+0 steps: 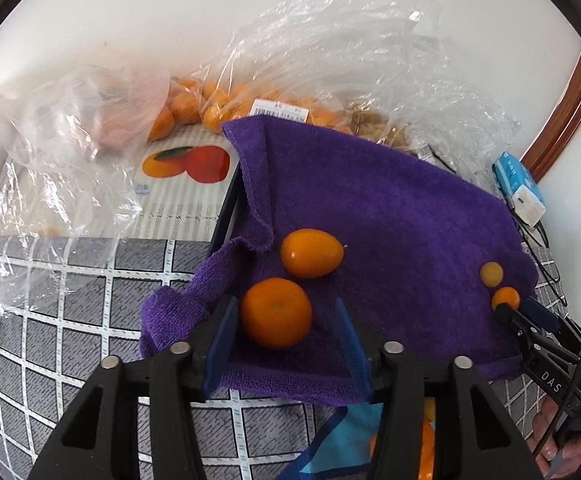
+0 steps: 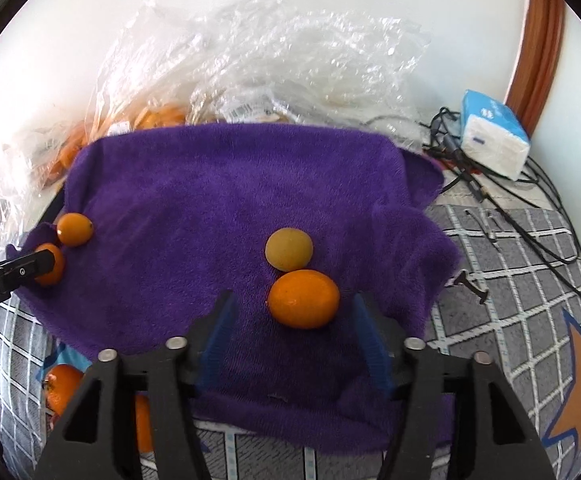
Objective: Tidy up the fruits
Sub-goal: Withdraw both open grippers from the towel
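A purple towel [image 1: 390, 216] [image 2: 218, 184] covers a raised surface. On it lie a round orange [image 1: 276, 313] [image 2: 50, 264], an oval orange fruit [image 1: 311, 253] [image 2: 74, 229], a small yellowish fruit [image 1: 491, 274] [image 2: 289, 249] and a small orange fruit [image 1: 505, 298] [image 2: 304, 299]. My left gripper [image 1: 286, 312] is open, with the round orange between its blue fingers. My right gripper [image 2: 292, 312] is open, with the small orange fruit between its fingers; it also shows in the left wrist view [image 1: 526, 312].
Clear plastic bags [image 1: 330, 60] [image 2: 270, 60] with more oranges [image 1: 186, 108] lie behind the towel against the wall. A tissue pack [image 2: 494, 136] and black cables [image 2: 530, 216] lie at the right. More oranges [image 2: 62, 392] sit below the towel's front edge on a grey checked cloth [image 1: 50, 320].
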{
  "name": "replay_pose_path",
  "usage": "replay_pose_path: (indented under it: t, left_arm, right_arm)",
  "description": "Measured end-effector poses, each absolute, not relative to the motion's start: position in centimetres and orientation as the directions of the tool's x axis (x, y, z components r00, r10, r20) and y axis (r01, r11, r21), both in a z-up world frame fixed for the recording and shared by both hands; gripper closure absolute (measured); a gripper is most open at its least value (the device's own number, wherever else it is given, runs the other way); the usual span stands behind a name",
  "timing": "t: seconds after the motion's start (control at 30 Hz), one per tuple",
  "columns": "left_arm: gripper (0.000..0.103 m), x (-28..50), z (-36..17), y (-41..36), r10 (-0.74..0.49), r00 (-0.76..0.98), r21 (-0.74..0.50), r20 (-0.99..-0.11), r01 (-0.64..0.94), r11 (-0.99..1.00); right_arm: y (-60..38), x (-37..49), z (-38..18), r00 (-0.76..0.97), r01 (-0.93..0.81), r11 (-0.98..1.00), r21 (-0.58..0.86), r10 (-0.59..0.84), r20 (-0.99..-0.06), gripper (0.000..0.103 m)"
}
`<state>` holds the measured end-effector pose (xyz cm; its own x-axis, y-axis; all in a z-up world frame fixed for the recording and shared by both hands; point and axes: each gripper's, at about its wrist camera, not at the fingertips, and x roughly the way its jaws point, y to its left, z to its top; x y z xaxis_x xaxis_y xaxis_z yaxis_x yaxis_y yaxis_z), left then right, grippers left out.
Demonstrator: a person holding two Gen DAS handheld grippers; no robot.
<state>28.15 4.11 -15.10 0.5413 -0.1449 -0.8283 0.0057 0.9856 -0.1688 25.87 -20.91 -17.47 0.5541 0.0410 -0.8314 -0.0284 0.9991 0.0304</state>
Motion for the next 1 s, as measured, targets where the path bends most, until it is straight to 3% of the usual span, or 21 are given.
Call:
replay_pose_path:
  t: [0.47, 0.7, 1.0]
  left_arm:
    - [0.047, 21.0, -10.2, 7.2, -0.109, 0.654, -0.17, -0.748, -0.03, 0.985]
    - [0.047, 17.6, -10.0, 9.3, -0.109, 0.661, -0.193, -0.742, -0.054, 0.98]
    - [0.047, 14.7, -11.1, 11.2, -0.104, 0.642, -0.214, -0.76, -0.096, 0.972]
  right_arm:
    - [-19.2, 20.1, -12.9, 0.628, -0.004, 1.0, -0.013, -0.008, -0.778, 0.038]
    - [-18.7, 17.6, -12.1, 0.614, -0.007, 0.998, 0.065, 0.056, -0.787, 0.038]
    - [-16.3, 14.5, -13.1, 0.597, -0.09, 0.994, 0.062, 0.104, -0.796, 0.047]
